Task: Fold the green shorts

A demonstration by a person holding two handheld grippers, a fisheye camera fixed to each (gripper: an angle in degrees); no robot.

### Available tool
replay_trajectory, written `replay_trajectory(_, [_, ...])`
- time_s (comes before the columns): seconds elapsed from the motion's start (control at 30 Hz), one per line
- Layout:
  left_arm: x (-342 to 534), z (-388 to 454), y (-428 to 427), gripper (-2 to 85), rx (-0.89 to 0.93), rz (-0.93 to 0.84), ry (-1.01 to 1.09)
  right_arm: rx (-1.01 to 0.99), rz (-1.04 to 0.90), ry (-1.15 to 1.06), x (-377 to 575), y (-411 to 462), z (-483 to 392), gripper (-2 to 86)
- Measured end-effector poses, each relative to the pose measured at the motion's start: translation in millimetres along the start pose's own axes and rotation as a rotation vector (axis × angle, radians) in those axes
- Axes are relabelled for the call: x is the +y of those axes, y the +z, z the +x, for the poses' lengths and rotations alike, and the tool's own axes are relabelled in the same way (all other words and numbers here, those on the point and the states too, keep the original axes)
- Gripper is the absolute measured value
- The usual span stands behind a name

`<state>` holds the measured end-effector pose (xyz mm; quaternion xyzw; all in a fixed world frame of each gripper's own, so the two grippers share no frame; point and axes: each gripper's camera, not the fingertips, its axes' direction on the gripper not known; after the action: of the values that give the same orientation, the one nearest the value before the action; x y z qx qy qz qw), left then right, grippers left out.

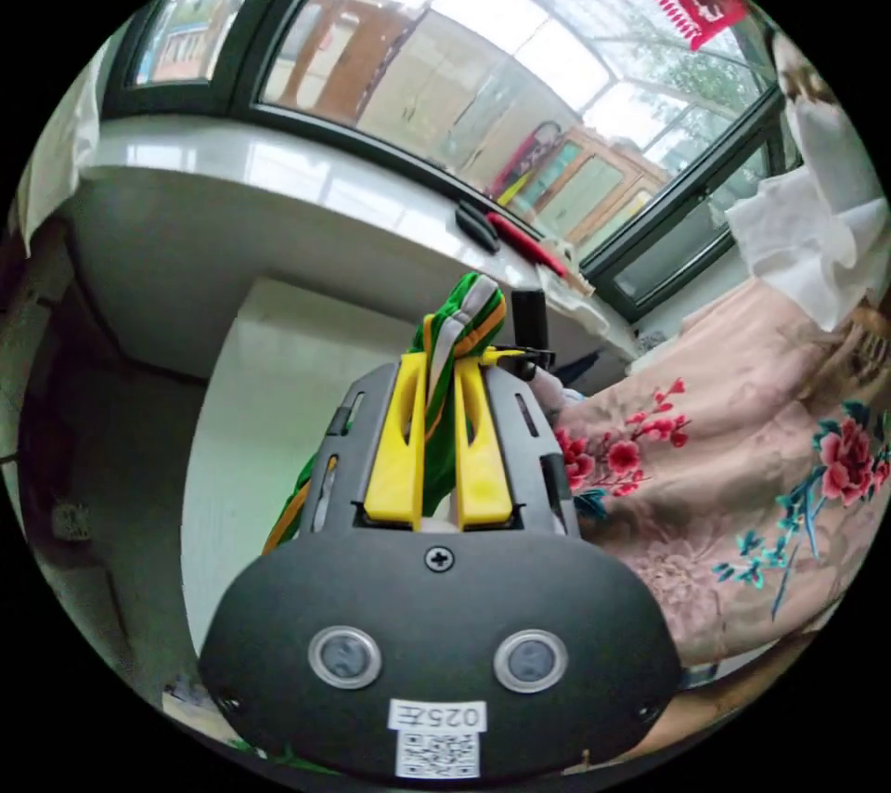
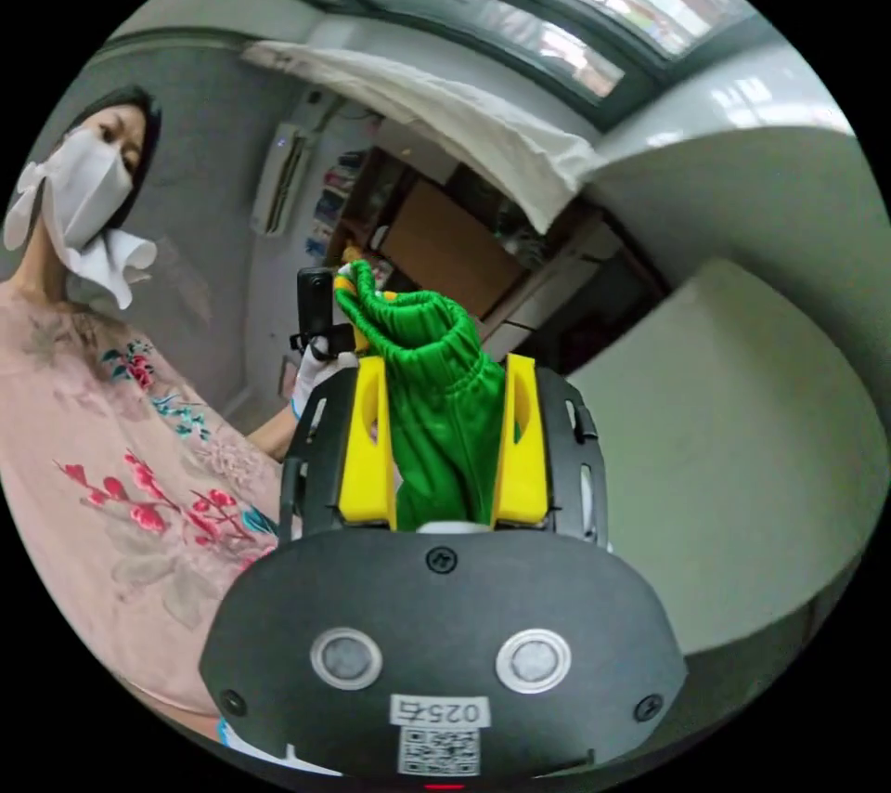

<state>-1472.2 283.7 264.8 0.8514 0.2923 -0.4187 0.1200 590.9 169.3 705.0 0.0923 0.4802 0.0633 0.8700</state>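
In the left gripper view my left gripper (image 1: pixel 444 361) is shut on the green shorts (image 1: pixel 469 310), pinching a part with an orange and white side stripe; more of the cloth hangs down past the gripper's left side. Just beyond it shows the black body of the right gripper (image 1: pixel 529 319). In the right gripper view my right gripper (image 2: pixel 445 366) is shut on the bunched elastic waistband of the green shorts (image 2: pixel 436 394), which fills the gap between the yellow jaws. The left gripper (image 2: pixel 316 301) and a white-gloved hand (image 2: pixel 311 370) holding it sit close behind. The shorts are held up in the air.
A white table (image 1: pixel 269 422) lies below the grippers, beside a white windowsill (image 1: pixel 278 171) under a large window. The person in a pink floral top (image 1: pixel 742 477) stands close. A white cloth (image 2: pixel 464 124) hangs by the window, with shelves and clutter behind.
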Motion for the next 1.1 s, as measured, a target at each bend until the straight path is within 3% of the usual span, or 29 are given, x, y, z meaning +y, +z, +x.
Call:
replay_trajectory(0.3, [86.1, 127.7, -236.5, 0.7, -0.177, 0.518, 0.069, -0.24, -0.062, -0.436, -25.9, 55.9, -193.7, 11.8])
replay_trajectory(0.5, [141.2, 222.2, -347.9, 1.6, -0.305, 0.836, 0.184, -0.407, -0.163, -0.738, -29.1, 94.6, -339.3, 5.5])
replay_trajectory(0.7, [179.8, 288.3, -396.5, 16.1, -0.663, 1.064, 0.229, -0.43, -0.253, -0.929, -24.5, 111.7, -450.9, 4.1])
replay_trajectory(0.87, [185.3, 318.8, -425.9, 17.8, -0.496, 1.115, 0.276, -0.396, -0.39, -1.089, -33.4, 115.0, -508.3, 4.1])
replay_trajectory(1.1, [121.7, 348.7, -471.1, 19.6, -0.451, 0.999, 0.342, -0.407, -0.56, -1.304, 11.6, 134.0, -584.3, 4.2])
